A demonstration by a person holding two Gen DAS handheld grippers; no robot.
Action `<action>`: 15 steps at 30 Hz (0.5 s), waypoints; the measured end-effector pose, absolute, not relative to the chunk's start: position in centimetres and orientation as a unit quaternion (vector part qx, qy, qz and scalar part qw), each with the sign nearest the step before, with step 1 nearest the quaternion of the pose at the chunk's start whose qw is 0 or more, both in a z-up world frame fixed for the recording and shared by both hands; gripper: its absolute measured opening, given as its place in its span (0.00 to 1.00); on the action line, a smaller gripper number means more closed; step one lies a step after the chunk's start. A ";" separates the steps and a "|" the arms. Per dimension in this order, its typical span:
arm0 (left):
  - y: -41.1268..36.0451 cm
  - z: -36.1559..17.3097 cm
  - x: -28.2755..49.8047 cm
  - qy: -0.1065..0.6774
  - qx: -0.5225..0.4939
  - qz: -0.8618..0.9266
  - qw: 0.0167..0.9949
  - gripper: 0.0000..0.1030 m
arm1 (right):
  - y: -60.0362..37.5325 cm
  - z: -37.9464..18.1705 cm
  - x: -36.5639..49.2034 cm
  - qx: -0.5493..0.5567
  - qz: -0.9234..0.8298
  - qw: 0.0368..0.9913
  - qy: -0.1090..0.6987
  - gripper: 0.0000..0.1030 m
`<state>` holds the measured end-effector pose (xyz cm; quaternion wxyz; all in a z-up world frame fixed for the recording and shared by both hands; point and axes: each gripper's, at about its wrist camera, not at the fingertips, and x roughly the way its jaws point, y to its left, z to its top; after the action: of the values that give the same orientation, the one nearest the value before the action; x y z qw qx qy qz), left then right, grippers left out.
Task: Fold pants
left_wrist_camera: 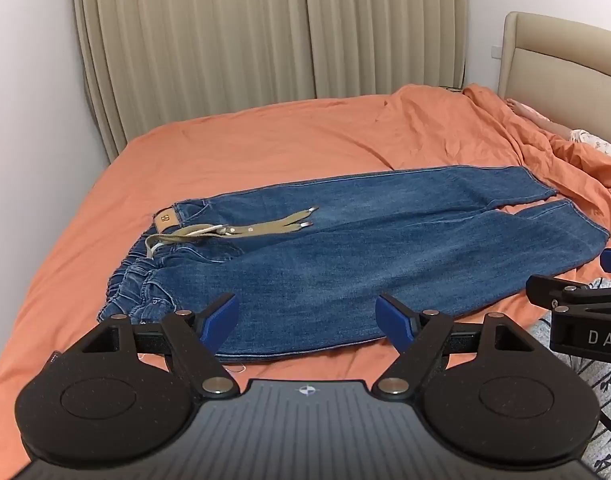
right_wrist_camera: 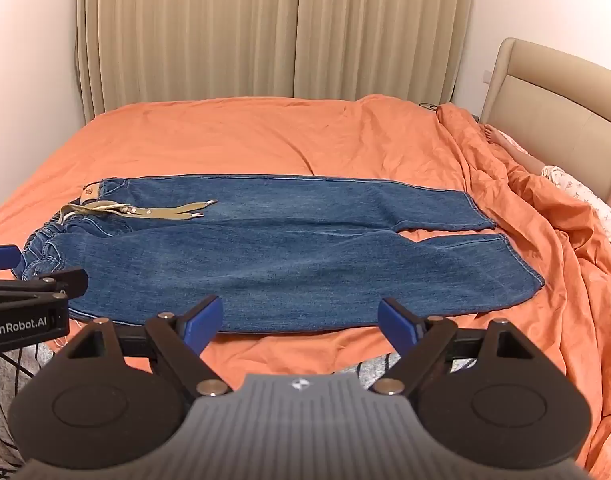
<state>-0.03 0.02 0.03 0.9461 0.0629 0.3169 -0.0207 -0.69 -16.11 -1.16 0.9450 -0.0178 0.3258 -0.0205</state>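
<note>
One pair of jeans (left_wrist_camera: 345, 256) lies flat on one orange bed (left_wrist_camera: 265, 140) — two grippers, left (left_wrist_camera: 307, 322) and right (right_wrist_camera: 299, 320), jaws wide.

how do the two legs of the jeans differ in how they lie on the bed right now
The far leg lies fairly straight and smooth, its hem stopping short. The near leg looks wider, angles toward the bed's front edge, reaches further right at its hem, and shows soft ripples. The tan belt rests toward the far leg, not the near one. Both are the same blue denim, flat and unfolded on the orange sheet.
</note>
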 end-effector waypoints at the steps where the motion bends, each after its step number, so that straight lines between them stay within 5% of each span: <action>1: 0.0 0.0 -0.1 0.316 0.063 -0.021 0.946 0.88 | -16.2 -1.1 -0.8 -0.017 -0.020 0.945 0.326 0.79; 15: 0.0 -0.1 -0.3 0.321 0.064 -0.024 0.945 0.88 | -16.3 -1.2 -0.8 -0.007 -0.014 0.945 0.328 0.79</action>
<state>-0.25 0.04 -0.05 0.9447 0.0642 0.3207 -0.0236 -0.83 -16.26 -1.16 0.9446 -0.0075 0.3278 -0.0140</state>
